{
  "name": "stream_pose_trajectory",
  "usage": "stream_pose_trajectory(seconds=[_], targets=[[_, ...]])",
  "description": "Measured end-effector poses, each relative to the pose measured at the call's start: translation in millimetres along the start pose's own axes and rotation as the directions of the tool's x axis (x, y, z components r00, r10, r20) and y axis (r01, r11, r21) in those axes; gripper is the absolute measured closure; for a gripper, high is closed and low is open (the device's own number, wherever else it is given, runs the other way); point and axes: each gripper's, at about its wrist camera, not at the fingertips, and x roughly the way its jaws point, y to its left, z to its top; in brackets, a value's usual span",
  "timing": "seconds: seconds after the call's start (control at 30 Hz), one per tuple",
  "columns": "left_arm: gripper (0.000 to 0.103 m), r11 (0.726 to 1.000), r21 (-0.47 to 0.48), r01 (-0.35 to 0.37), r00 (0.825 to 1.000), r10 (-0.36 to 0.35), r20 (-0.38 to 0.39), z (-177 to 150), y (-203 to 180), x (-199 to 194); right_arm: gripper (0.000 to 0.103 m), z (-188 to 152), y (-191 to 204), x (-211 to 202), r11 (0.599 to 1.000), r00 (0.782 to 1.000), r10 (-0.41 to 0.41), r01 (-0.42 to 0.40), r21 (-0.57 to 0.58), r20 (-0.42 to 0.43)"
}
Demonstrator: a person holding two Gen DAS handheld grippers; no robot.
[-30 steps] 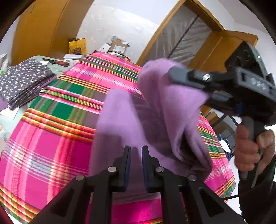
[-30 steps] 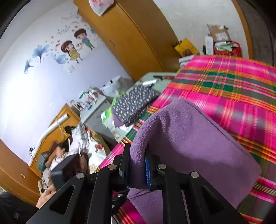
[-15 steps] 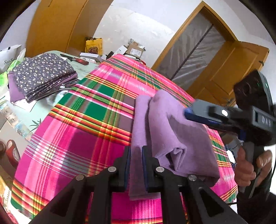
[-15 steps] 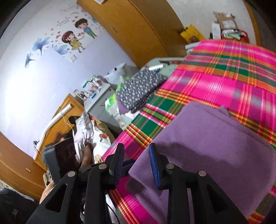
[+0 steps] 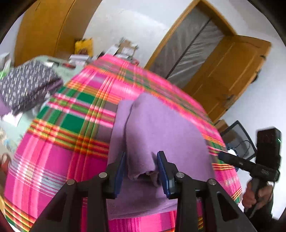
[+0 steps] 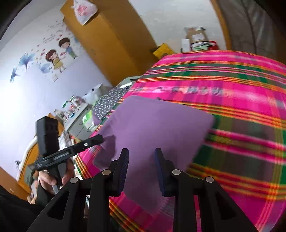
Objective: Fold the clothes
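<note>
I see the purple cloth (image 6: 153, 132) folded flat on the plaid table (image 6: 241, 100), one loose flap near me. Both my grippers, left (image 5: 141, 171) and right (image 6: 141, 169), have jaws spread wide, holding nothing. No legible writing.

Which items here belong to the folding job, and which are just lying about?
Job: purple cloth, left tongs, right tongs, both open above it; plaid cover as work surface.

Lying about: dotted folded fabric, yellow bag, cardboard box, plastic bag.

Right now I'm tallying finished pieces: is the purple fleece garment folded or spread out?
Folded. The purple fleece garment lies as a compact layered rectangle on the pink plaid blanket; both grippers' jaws stand open.
</note>
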Motion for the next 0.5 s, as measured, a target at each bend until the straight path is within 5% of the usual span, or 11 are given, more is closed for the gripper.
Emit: stream_pose_trajectory(seconds=[0.1, 0.17, 0.27, 0.37, 0.5], targets=[[0.067, 0.999, -0.039, 0.004, 1.000, -0.004, -0.010, -2, 5, 5, 0.072, -6, -9, -8, 1.000, 1.000, -0.010, 0.010, 0.024, 0.011], [0.084, 0.999, -0.045, 0.020, 1.000, -0.021, -0.005, -2, 5, 2, 0.072, -11, -15, -13, 0.999, 1.000, -0.017, 0.016, 0.039, 0.018], [0.090, 0.998, -0.054, 0.044, 0.999, -0.042, 0.023, -1, 5, -8, 0.072, -17, -24, -20, 0.998, 0.999, -0.027, 0.025, 0.062, 0.028], [0.091, 0.993, -0.080, 0.089, 0.995, -0.085, 0.047, 0, 11, -19, 0.072, -18, -24, -21, 0.998, 0.999, -0.018, 0.016, 0.059, 0.037], [0.091, 0.988, -0.141, 0.064, 0.998, -0.067, -0.015, -10, 37, -6, 0.072, -18, -23, -18, 0.999, 0.999, -0.003, 0.002, 0.046, 0.037]])
